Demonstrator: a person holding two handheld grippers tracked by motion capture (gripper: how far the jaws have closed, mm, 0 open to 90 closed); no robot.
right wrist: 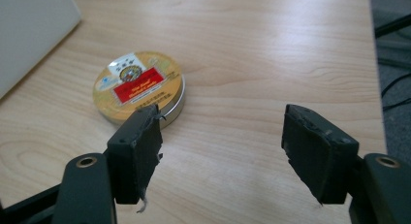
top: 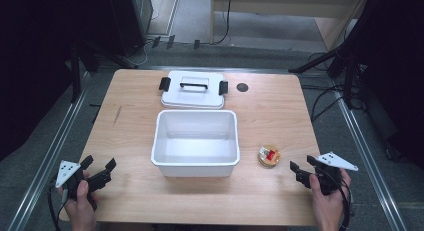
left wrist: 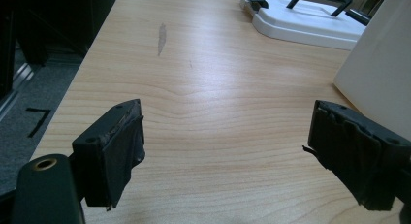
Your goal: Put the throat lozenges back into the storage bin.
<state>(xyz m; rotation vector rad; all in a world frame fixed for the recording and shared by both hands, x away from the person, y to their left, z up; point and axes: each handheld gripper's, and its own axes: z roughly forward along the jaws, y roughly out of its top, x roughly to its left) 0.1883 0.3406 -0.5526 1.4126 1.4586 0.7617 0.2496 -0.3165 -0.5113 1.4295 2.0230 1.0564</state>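
A white plastic bin [top: 196,163] stands open in the middle of the table, and its wall [left wrist: 383,73] edges the left gripper view. Behind it lies the white lid [top: 193,93] with a black handle and clips, also at the top of the left gripper view [left wrist: 310,23]. A small round gold tin [top: 269,156] with a red label lies right of the bin; in the right gripper view the tin [right wrist: 138,86] sits just past the left jaw. My left gripper [top: 98,164] is open near the front left corner, my right gripper [top: 302,164] open beside the tin. Both hold nothing.
The wooden table [top: 130,116] has a dark scuff mark [top: 117,115] at the left and a round black grommet [top: 242,87] at the back right. Black stands and cables crowd the floor on both sides.
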